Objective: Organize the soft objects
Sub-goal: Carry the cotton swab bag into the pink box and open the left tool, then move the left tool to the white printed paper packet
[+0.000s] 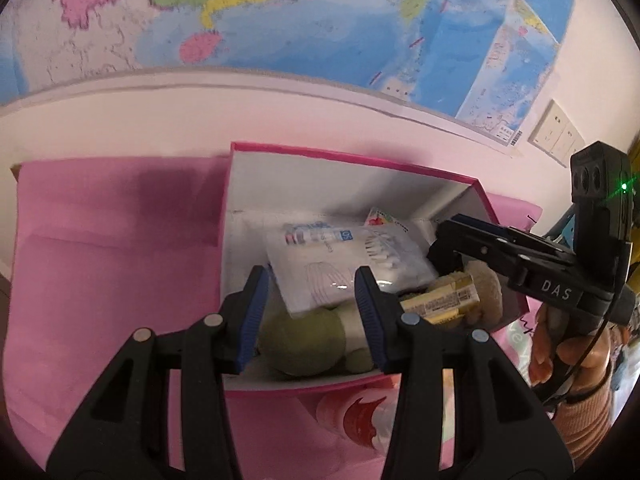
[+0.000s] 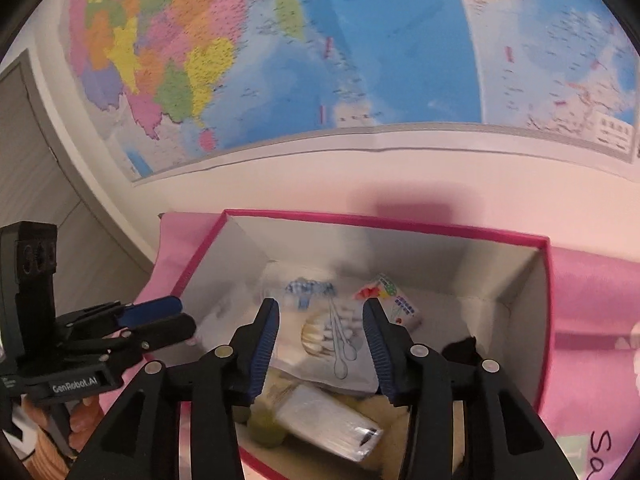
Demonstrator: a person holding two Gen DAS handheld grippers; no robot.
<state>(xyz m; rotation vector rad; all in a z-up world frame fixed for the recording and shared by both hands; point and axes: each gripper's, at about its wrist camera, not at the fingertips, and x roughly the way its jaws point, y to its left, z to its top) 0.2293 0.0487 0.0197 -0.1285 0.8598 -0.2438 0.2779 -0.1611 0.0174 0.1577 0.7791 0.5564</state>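
Observation:
A pink-rimmed box with white walls [image 1: 244, 184] [image 2: 520, 280] stands on a pink cloth against the wall. Inside lie a clear pack of cotton swabs [image 1: 352, 256] [image 2: 332, 332], a small colourful packet [image 1: 384, 220] [image 2: 396, 300], a yellow wrapped tissue pack [image 1: 440, 300] [image 2: 332, 420], a green plush toy [image 1: 304, 340] [image 2: 266, 426] and a cream plush [image 1: 486, 284]. My left gripper [image 1: 310, 316] is open and empty over the box's near left side. My right gripper [image 2: 320, 344] is open and empty above the swab pack; it also shows in the left wrist view [image 1: 440, 248].
A large wall map [image 1: 280, 12] [image 2: 320, 60] hangs behind the box. The pink cloth [image 1: 100, 260] [image 2: 592, 320] covers the surface on both sides. A wall switch plate [image 1: 558, 134] is at the right. A grey door [image 2: 32, 160] is at the left.

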